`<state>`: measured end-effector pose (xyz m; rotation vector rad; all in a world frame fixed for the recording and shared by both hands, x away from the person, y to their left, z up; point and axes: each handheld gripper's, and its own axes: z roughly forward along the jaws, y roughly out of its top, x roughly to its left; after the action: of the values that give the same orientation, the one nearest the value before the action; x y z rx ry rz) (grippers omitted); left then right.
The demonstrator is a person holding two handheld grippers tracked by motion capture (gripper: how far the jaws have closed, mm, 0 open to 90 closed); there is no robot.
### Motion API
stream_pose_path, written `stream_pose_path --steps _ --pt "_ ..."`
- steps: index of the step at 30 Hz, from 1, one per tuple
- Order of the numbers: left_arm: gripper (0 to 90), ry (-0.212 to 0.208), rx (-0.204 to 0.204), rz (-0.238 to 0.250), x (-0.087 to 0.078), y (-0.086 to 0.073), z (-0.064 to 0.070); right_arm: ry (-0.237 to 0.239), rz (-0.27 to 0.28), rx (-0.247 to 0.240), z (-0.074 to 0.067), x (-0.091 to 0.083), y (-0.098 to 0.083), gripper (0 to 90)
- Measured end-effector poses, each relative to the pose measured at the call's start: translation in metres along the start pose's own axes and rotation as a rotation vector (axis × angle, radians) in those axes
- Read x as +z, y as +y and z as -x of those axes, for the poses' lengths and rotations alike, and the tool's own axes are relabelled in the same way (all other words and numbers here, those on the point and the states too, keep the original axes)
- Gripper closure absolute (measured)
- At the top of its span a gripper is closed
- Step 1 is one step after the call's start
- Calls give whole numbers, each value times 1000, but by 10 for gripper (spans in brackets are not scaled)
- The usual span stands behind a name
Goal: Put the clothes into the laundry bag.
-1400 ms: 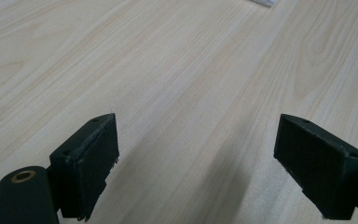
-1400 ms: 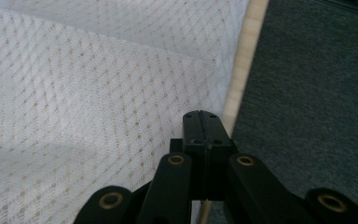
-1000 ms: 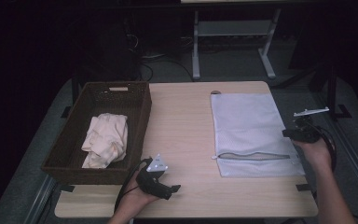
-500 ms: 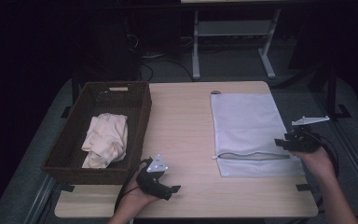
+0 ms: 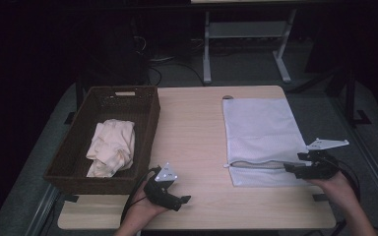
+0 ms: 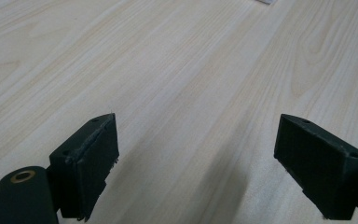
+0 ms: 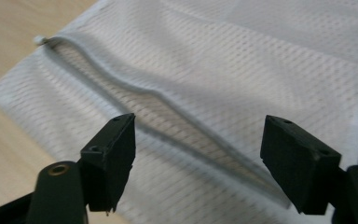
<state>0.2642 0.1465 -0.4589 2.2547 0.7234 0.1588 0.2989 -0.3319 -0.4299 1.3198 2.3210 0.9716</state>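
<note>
white mesh laundry bag [image 5: 261, 132] laid flat on the right of the table [image 5: 192, 137], zip gaping along its near end, right gripper [image 5: 290, 168] held at the bag's near right corner, jaws just opened wide, nothing between them, left gripper [image 5: 183, 199] rested near the table's near edge, jaws wide and empty, cream cloth [image 5: 110, 146] left in the wicker basket [image 5: 142, 142] at left

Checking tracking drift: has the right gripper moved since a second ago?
Yes. In the high view the right gripper has slid down along the white mesh bag's right edge to its open zipper; its empty jaws have just been opening.

No readable text, label, brand or number shows anywhere.
</note>
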Motion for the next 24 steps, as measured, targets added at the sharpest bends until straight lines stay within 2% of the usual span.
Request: stream_pose_path --steps 3,4,7,13,18,20,24 --pt "131 -3 -2 -1 0 0 0 19 1 -15 -11 -2 -4 218" --pt "131 -3 -2 -1 0 0 0 19 1 -15 -11 -2 -4 218" --pt "131 -4 4 -2 0 1 1 62 12 -34 -28 -3 -7 214" --pt "131 -2 13 3 -3 3 2 103 22 -117 -51 7 -10 215" --pt "131 -13 10 9 -6 7 3 122 18 -142 -58 16 -14 207" --pt "129 -15 12 7 -7 10 3 148 23 -170 -63 23 -15 196" --pt "129 -26 11 9 -9 16 7 156 14 -191 -68 27 -16 192"
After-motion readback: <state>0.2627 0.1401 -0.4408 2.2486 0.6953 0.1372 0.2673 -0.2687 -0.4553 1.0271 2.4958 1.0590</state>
